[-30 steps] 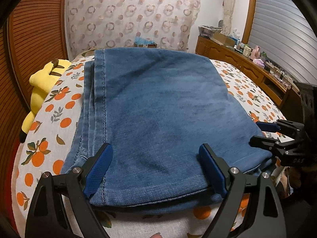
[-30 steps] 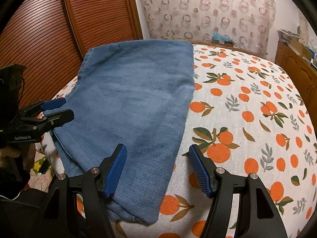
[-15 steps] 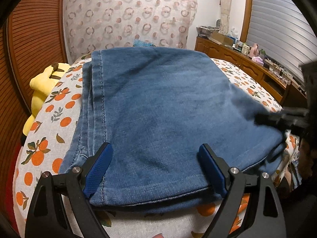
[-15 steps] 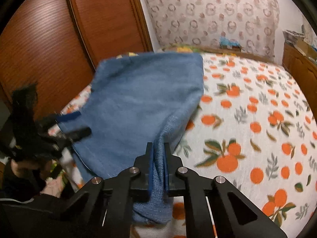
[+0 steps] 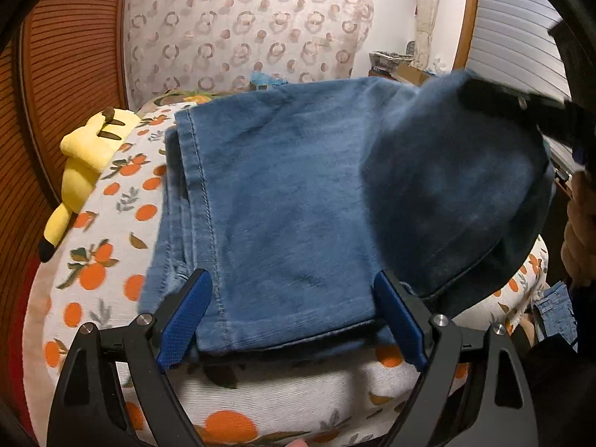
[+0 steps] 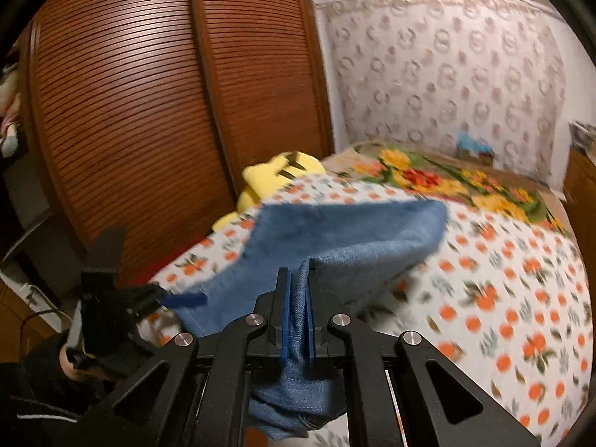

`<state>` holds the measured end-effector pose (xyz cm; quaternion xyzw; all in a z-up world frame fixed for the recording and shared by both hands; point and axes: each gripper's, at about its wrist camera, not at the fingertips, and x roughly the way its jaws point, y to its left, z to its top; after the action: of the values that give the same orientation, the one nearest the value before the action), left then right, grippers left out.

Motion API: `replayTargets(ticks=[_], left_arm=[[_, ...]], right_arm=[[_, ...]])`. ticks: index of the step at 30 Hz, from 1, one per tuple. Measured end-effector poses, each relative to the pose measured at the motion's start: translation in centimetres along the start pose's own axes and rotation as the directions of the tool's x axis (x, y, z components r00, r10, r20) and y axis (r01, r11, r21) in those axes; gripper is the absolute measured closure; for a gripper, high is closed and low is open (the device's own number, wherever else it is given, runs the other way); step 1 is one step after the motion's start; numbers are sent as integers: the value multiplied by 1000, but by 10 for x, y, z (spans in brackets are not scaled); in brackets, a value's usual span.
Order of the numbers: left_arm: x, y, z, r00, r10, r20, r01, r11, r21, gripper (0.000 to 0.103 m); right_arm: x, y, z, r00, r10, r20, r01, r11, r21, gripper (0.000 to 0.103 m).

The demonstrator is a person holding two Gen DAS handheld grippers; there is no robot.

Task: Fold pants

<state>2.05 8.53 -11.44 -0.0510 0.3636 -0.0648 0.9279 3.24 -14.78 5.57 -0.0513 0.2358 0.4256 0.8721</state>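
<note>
One pair of pants lifted at one corner on one bed

The bed (image 5: 111, 246) is covered by the pants (image 5: 283, 201); one yellow plush toy (image 5: 85, 160) lies beside. Denim is pinched by the right tool (image 6: 297, 309); the left tool (image 5: 294, 320) is spread wide, empty, at the hem.

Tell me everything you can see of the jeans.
The jeans are mid-blue denim, already folded into a stacked rectangle with a stitched seam down their left side. They lie on the orange-print bedsheet, near its front edge. The right tool is shut on their right corner and holds it up off the bed, so that side hangs raised and curled, showing a darker underside. The left tool is open, its fingers either side of the near hem. Whether it touches the cloth is unclear.
</note>
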Motion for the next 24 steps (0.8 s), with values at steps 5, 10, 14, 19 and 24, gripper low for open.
replayTargets(ticks=[5, 10, 14, 19, 24], left_arm=[[-23, 26, 7, 998, 40, 45, -37, 998, -51, 14], [-50, 69, 12, 987, 136, 82, -125, 984, -125, 14], [-70, 98, 9, 974, 204, 100, -185, 967, -174, 14], [-81, 119, 4, 961, 253, 109, -226, 951, -212, 14], [-78, 121, 6, 960, 256, 114, -229, 951, -208, 14]], right_arm=[[29, 16, 13, 997, 78, -4, -78, 996, -45, 97], [68, 33, 19, 984, 176, -33, -178, 981, -70, 97], [104, 40, 18, 965, 245, -94, -252, 965, -78, 97], [144, 57, -2, 923, 308, -231, -335, 938, -88, 97], [155, 38, -1, 916, 315, -249, -333, 943, -32, 93]])
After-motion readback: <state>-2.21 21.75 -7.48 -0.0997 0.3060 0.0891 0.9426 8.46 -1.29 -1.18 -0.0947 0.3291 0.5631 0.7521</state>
